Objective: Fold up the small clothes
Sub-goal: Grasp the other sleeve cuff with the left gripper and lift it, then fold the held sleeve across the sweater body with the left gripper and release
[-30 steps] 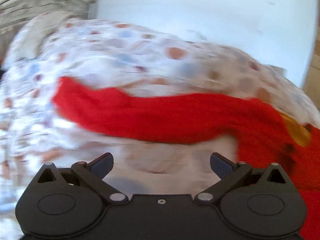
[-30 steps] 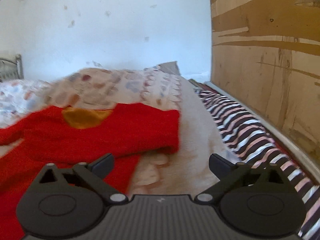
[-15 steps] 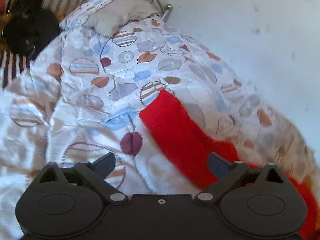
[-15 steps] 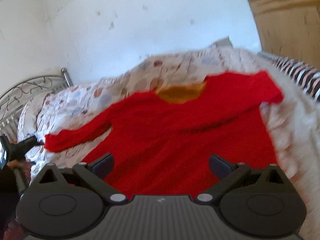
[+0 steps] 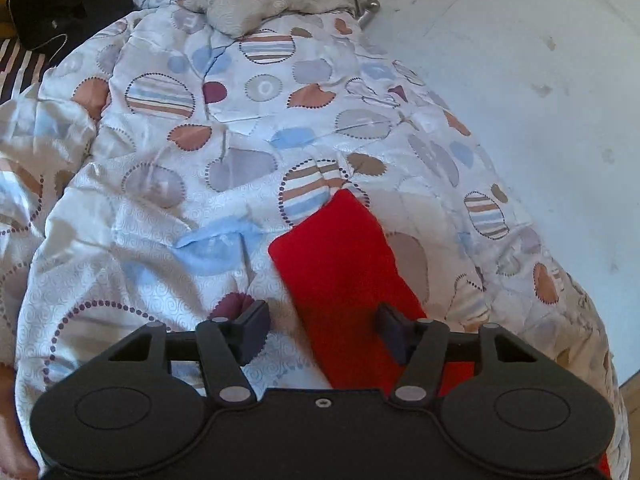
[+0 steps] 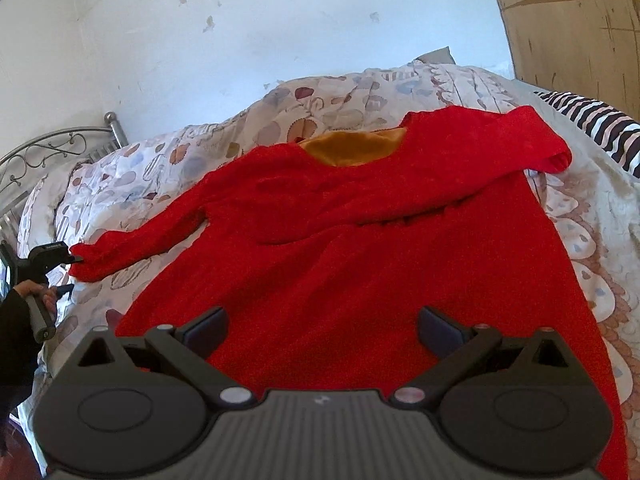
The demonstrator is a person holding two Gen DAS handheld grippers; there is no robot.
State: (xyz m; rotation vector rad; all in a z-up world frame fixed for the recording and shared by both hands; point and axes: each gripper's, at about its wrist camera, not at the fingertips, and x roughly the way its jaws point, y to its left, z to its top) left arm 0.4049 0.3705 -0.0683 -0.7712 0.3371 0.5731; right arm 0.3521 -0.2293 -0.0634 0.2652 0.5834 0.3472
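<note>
**Now for the sleeve, with nothing gripped yet**

Now my left gripper (image 5: 322,330) hangs partly open over the outstretched sleeve (image 5: 344,264) of the red sweater (image 6: 360,248), its jaws either side of the cloth but pinching nothing. My right gripper (image 6: 322,330) gapes wide above the hem, also empty. The sweater lies spread on the patterned duvet (image 5: 192,168), its other sleeve already lying across the chest.

I think the risk is closing on duvet along with sleeve, since the bedding is soft and puckered right beneath; the fold would then drag the cover. A shallow bite could also let the cuff slip out.

My own grippers hide the hem and the near sleeve, so I cannot tell whether the pads touch fabric.
</note>
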